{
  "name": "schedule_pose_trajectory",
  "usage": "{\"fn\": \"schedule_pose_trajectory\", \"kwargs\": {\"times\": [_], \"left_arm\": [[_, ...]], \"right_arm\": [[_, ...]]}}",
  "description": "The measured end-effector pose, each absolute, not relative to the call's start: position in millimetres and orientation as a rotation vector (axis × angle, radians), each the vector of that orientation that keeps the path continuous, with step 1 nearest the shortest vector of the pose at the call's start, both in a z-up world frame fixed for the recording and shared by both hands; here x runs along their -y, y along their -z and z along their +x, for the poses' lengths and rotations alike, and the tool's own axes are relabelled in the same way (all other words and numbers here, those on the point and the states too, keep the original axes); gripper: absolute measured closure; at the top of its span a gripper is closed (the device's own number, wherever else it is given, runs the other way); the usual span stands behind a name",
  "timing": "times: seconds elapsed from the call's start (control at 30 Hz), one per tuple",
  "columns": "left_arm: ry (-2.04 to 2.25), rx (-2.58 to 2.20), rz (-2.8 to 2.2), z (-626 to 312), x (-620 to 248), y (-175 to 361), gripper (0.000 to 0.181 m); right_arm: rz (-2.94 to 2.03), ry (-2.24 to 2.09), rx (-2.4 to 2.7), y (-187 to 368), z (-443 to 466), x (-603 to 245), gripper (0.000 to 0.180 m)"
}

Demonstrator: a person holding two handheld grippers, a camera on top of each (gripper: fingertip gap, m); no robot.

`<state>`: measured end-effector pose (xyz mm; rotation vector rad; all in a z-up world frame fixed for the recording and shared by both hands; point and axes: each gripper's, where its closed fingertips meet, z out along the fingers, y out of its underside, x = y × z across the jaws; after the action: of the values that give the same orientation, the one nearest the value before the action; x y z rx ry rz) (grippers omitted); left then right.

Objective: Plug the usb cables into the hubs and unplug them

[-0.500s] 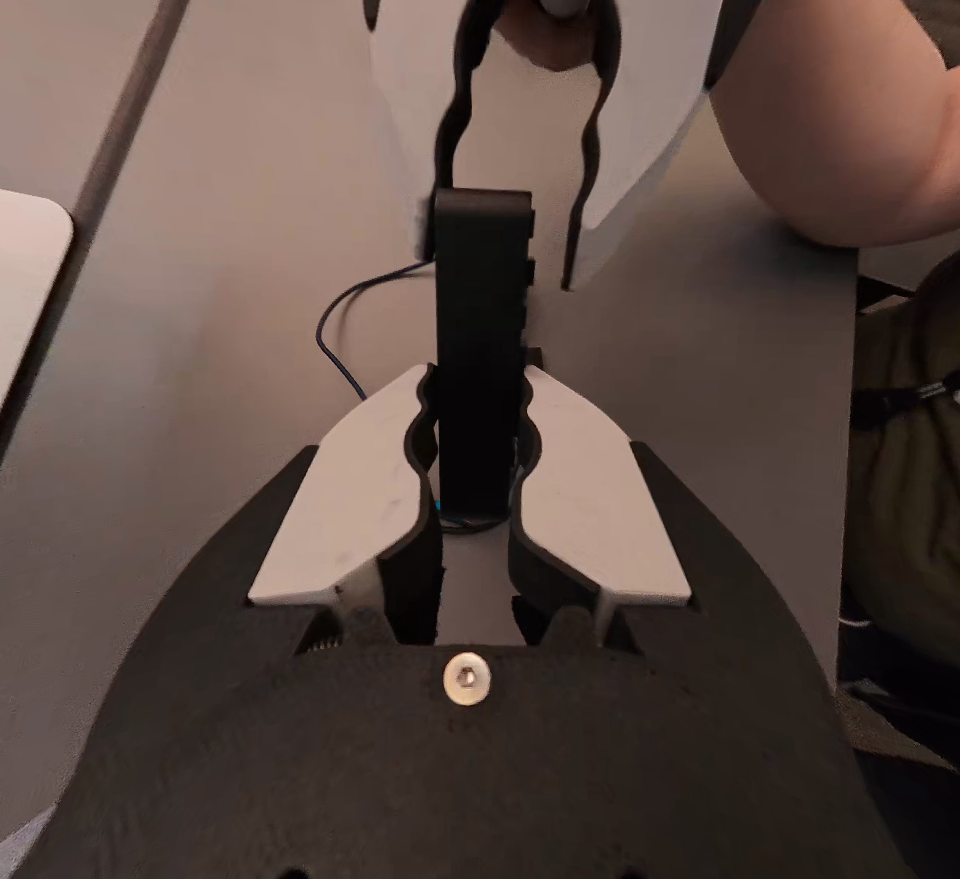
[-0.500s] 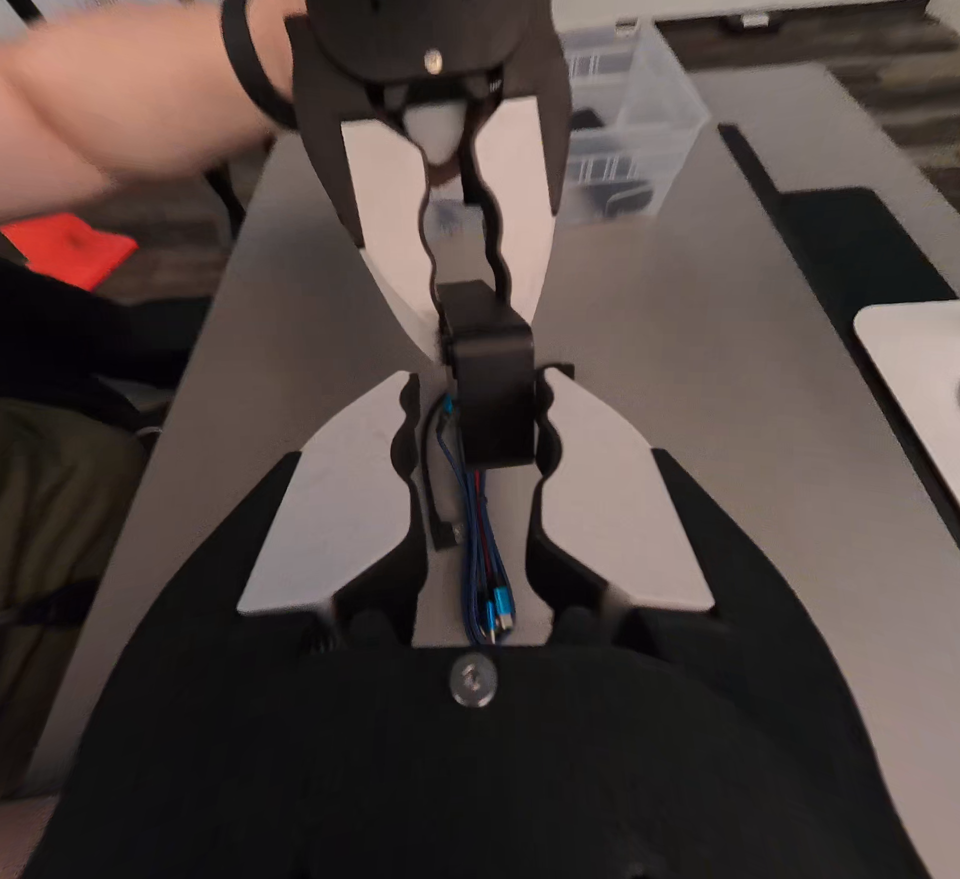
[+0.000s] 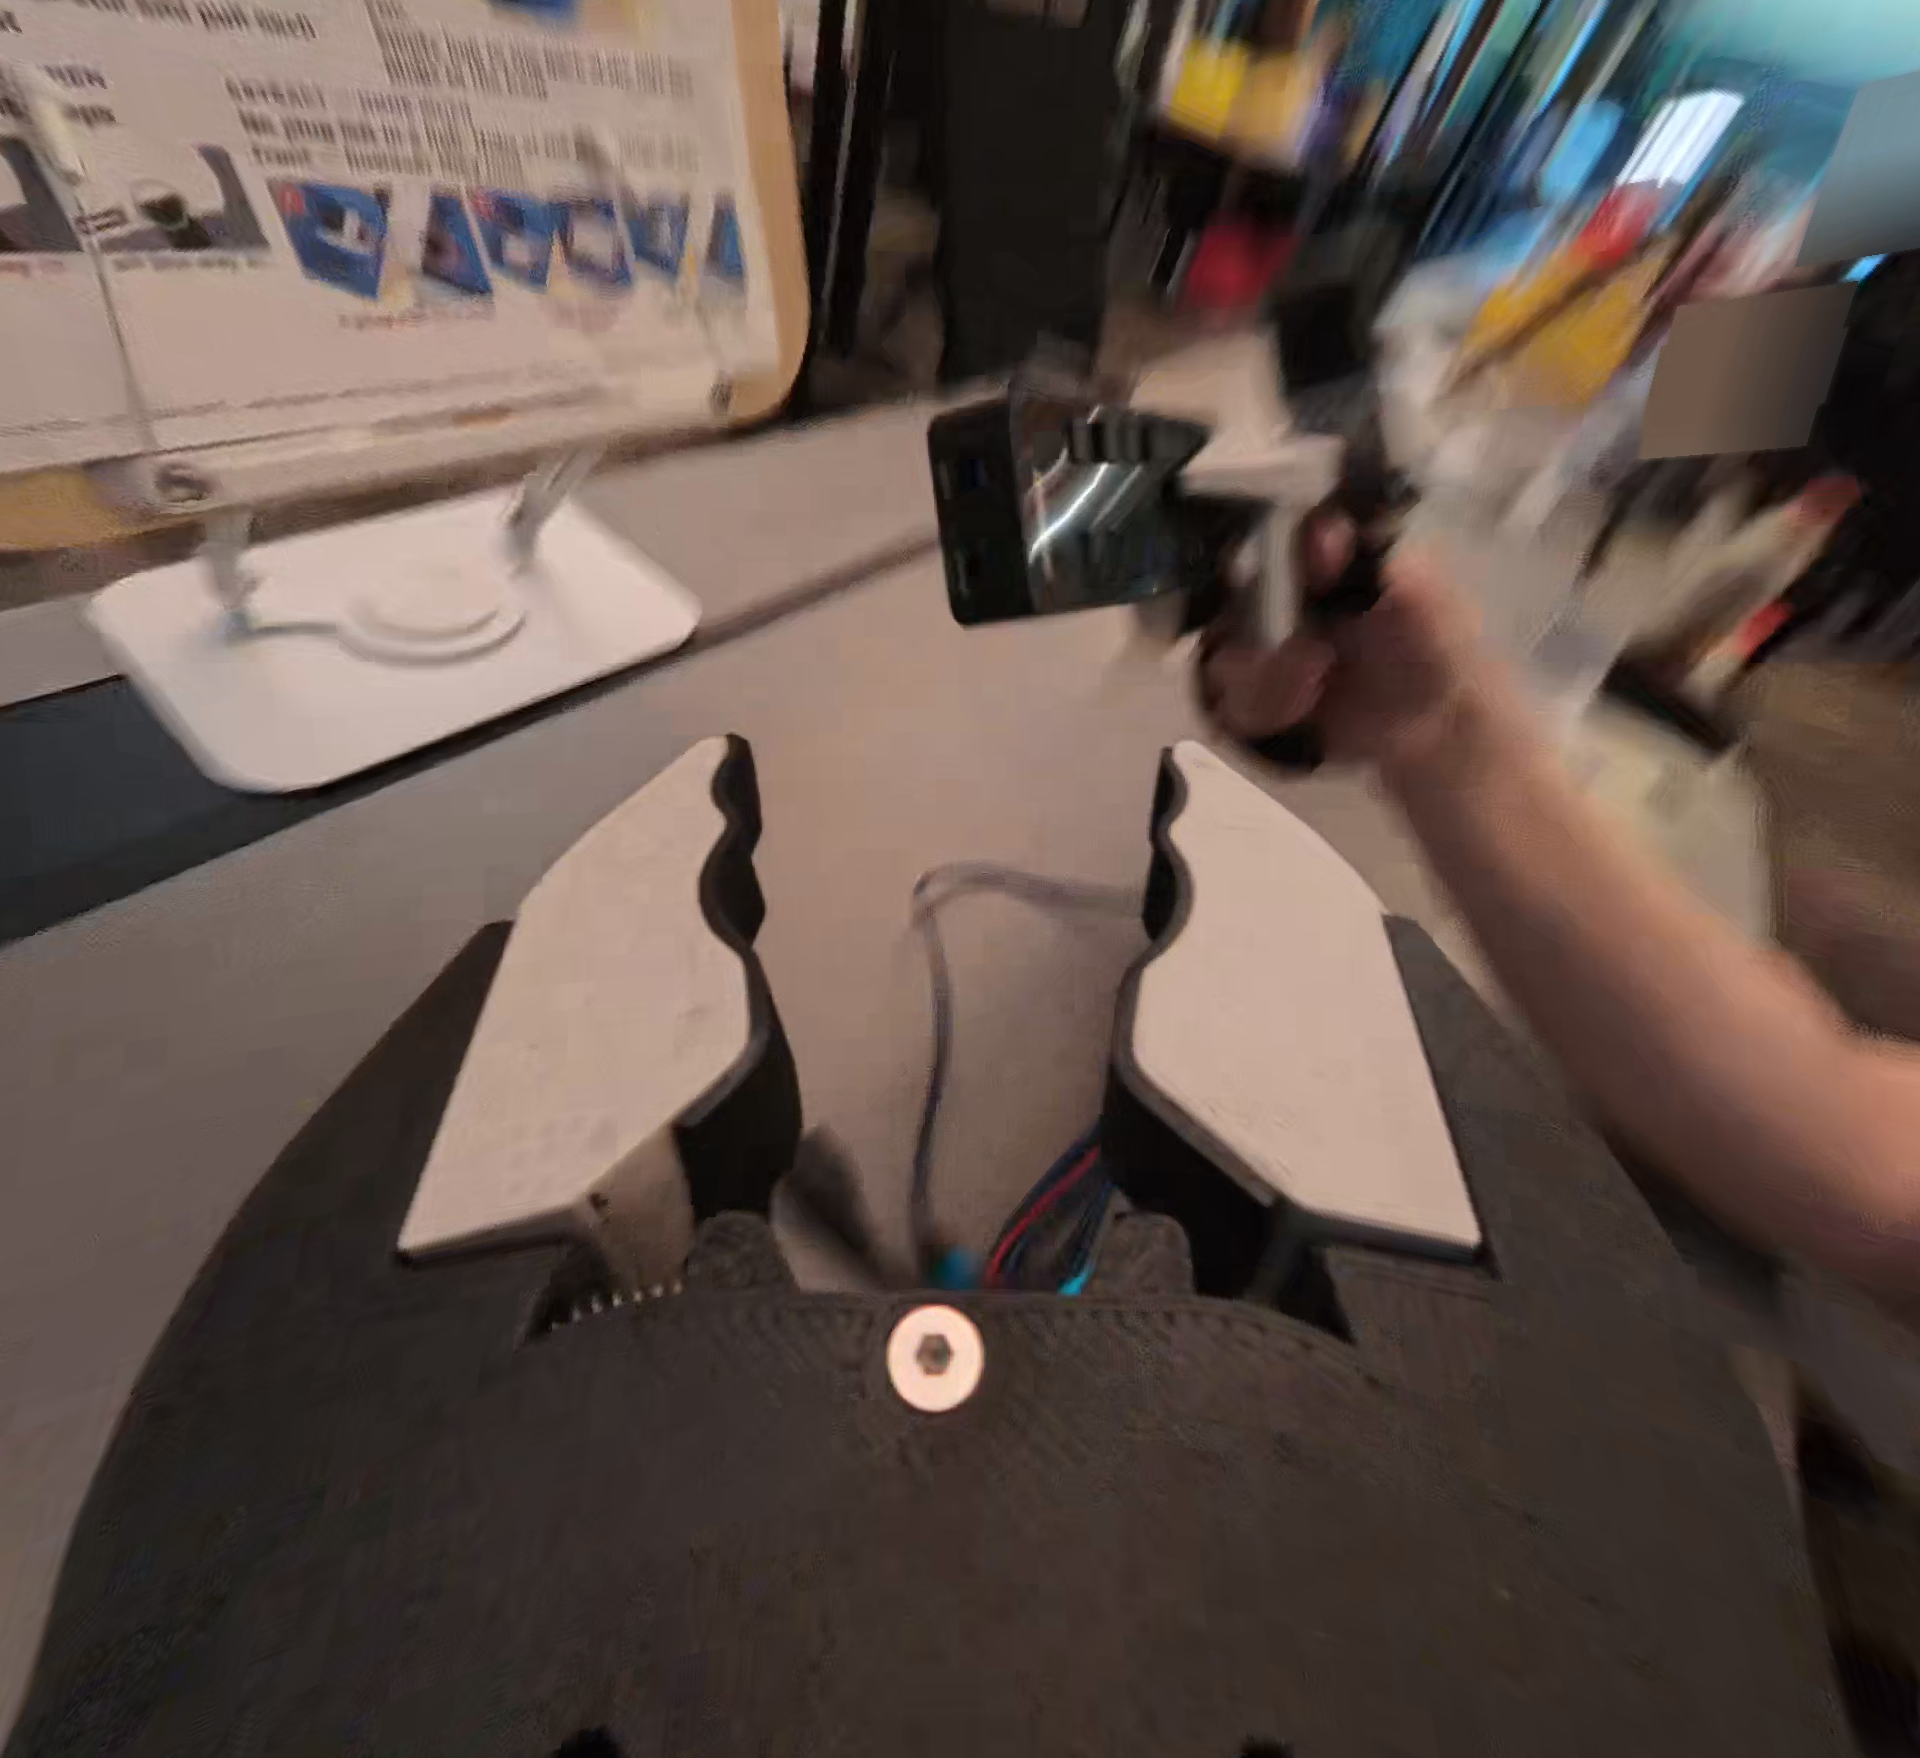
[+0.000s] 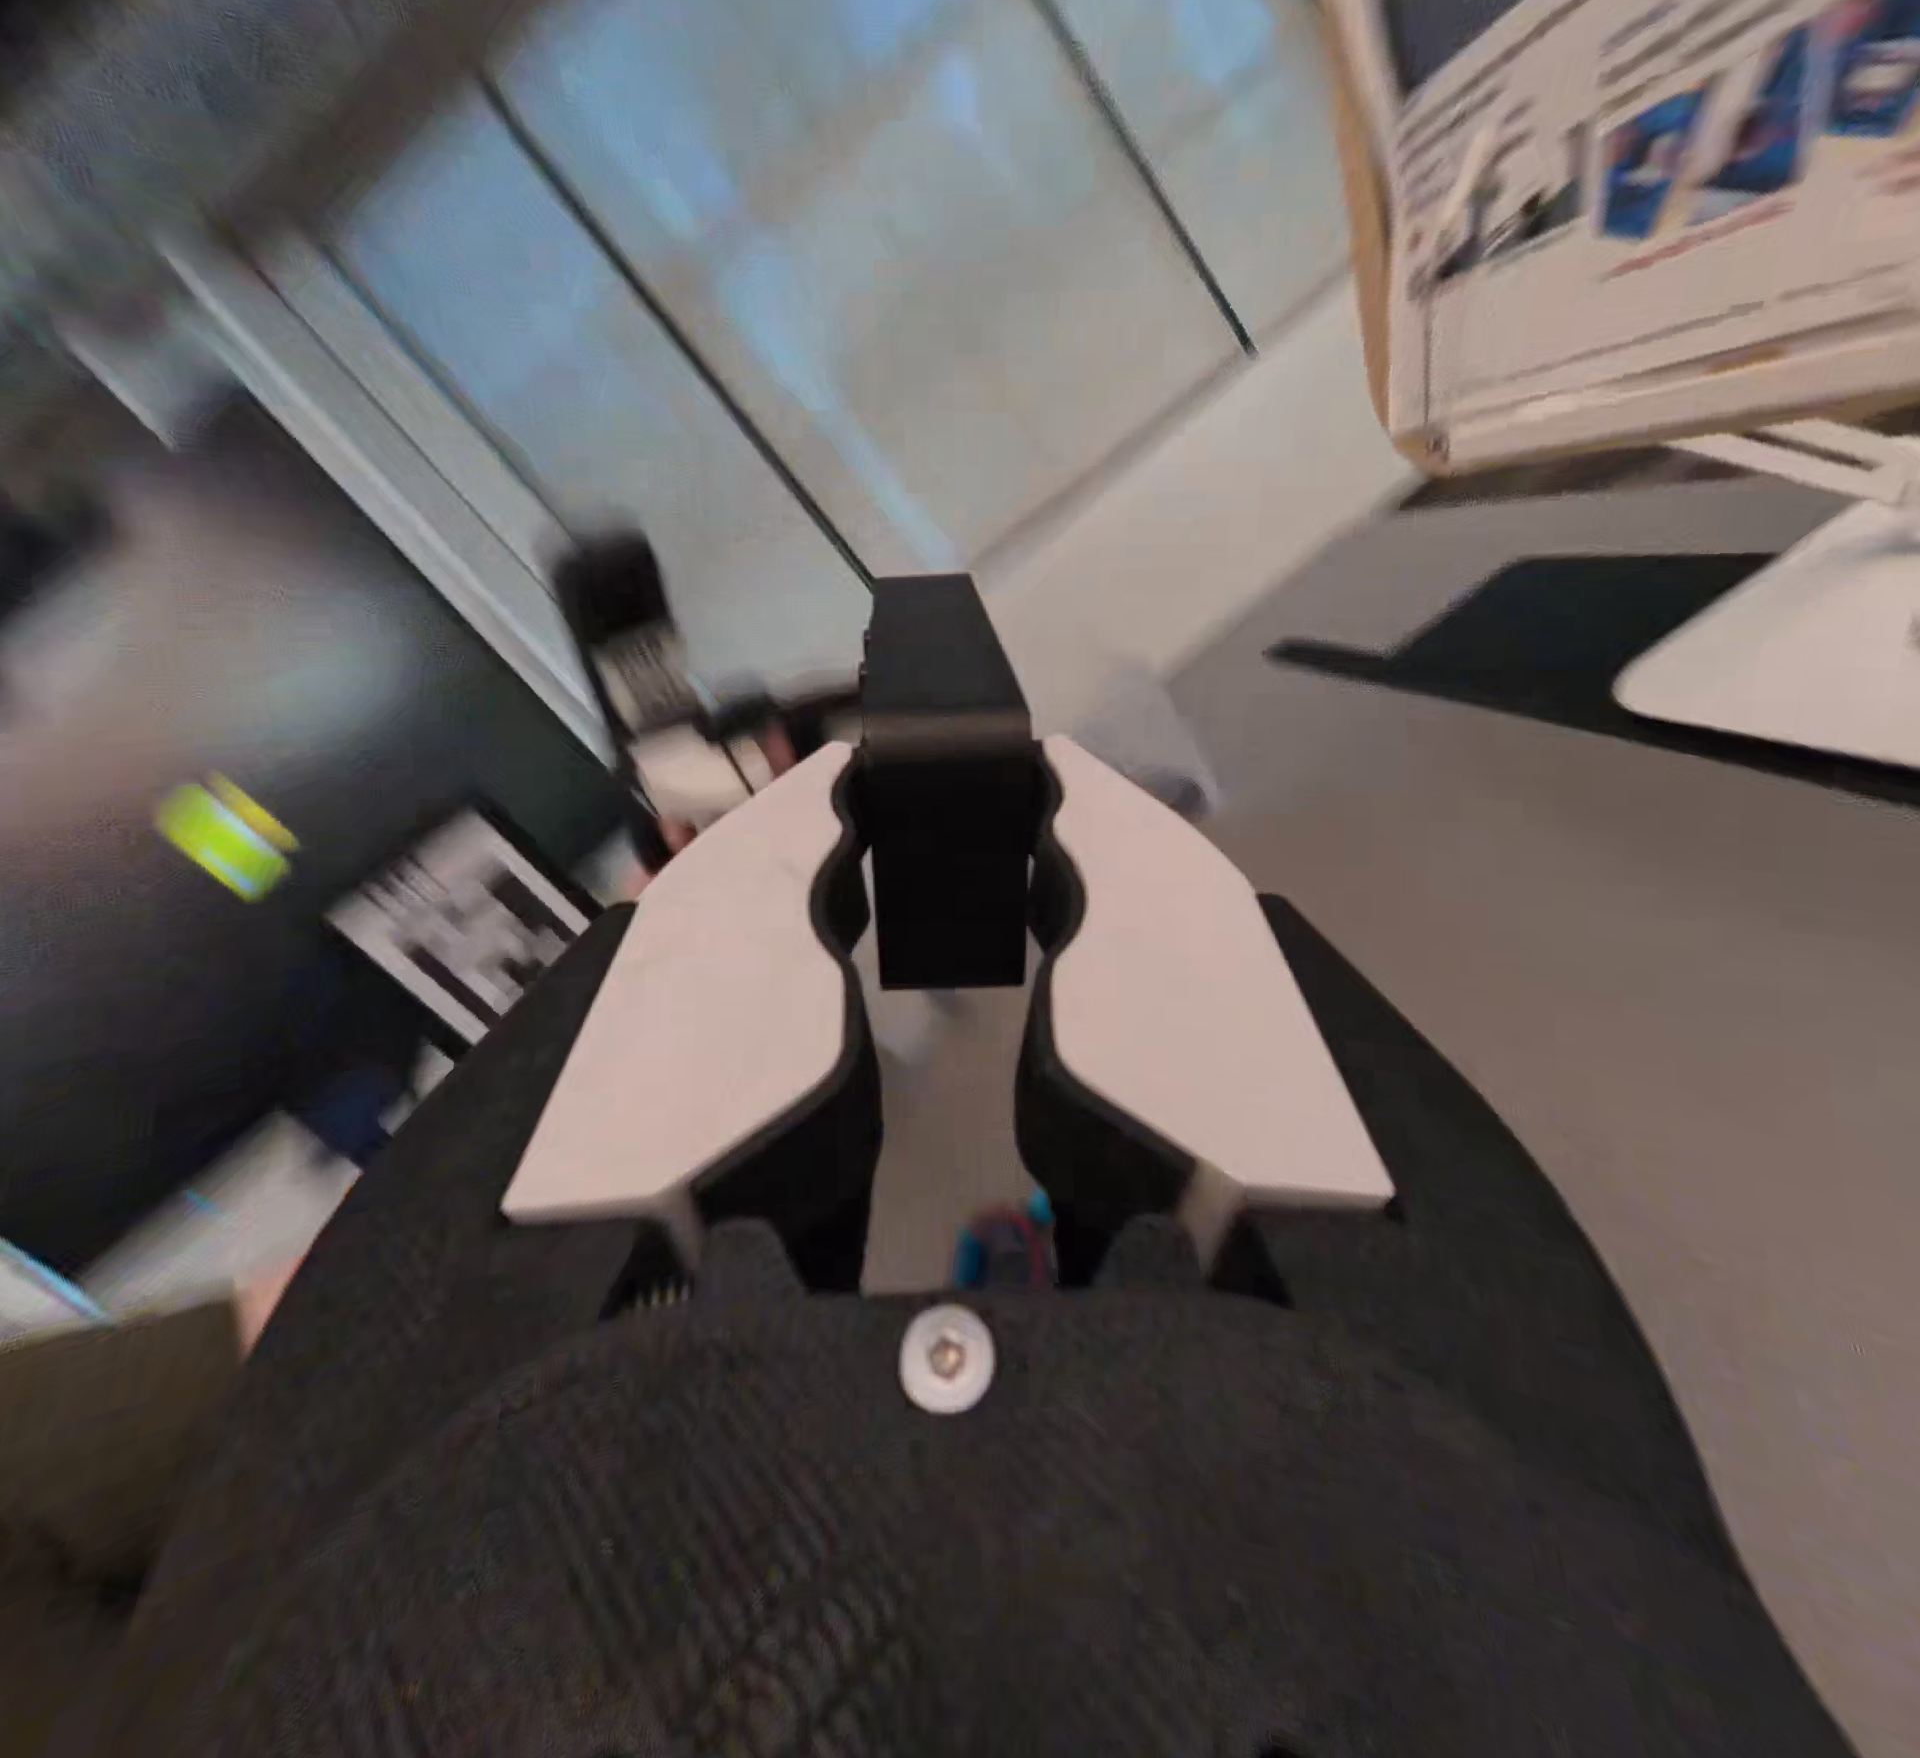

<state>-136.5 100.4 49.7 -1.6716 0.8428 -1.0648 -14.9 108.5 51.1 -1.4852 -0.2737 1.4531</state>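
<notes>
Nearest: cables (image 3: 1023,1220) loose on counter (image 3: 312,960) under left tool (image 3: 951,835), fingers apart, empty. Further out: right tool (image 4: 948,778) clamped on black hub (image 4: 943,804), lifted off counter. Nothing plugged visibly; plugging and unplugging probably both pending.

Both views are evenly lit, with daylight from the windows (image 4: 790,274) behind the black hub (image 4: 948,804). Heavy motion blur smears everything beyond the hub; only each near gripper stays sharp. Wide-angle bending curves the poster (image 3: 395,150) left of the hub. Shadows are faint.
</notes>
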Motion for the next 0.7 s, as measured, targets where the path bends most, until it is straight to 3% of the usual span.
{"fn": "schedule_pose_trajectory", "kwargs": {"times": [0.03,0.13,0.4,0.47,0.53,0.7], "left_arm": [[1.18,-0.746,-1.589,-130,-98,-49,0.114],[1.334,-0.641,-1.58,-94,-97,-24,0.103],[1.503,-0.52,-1.423,-39,-126,-52,0.105],[1.573,-0.552,-1.343,-34,-121,-63,0.12],[1.569,-0.593,-1.264,-41,-115,-72,0.153],[1.086,-0.815,-1.454,-72,-127,-51,0.155]], "right_arm": [[-1.376,-1.604,0.145,-52,-2,-116,0.152],[-1.051,-1.946,-0.117,-50,27,-126,0.152],[-1.052,-1.822,-0.02,-52,-2,-124,0.152],[-1.042,-1.817,0.045,-57,-15,-119,0.153],[-1.07,-1.795,0.117,-55,-31,-115,0.153],[-1.355,-1.497,0.24,-24,-43,-128,0.146]]}}
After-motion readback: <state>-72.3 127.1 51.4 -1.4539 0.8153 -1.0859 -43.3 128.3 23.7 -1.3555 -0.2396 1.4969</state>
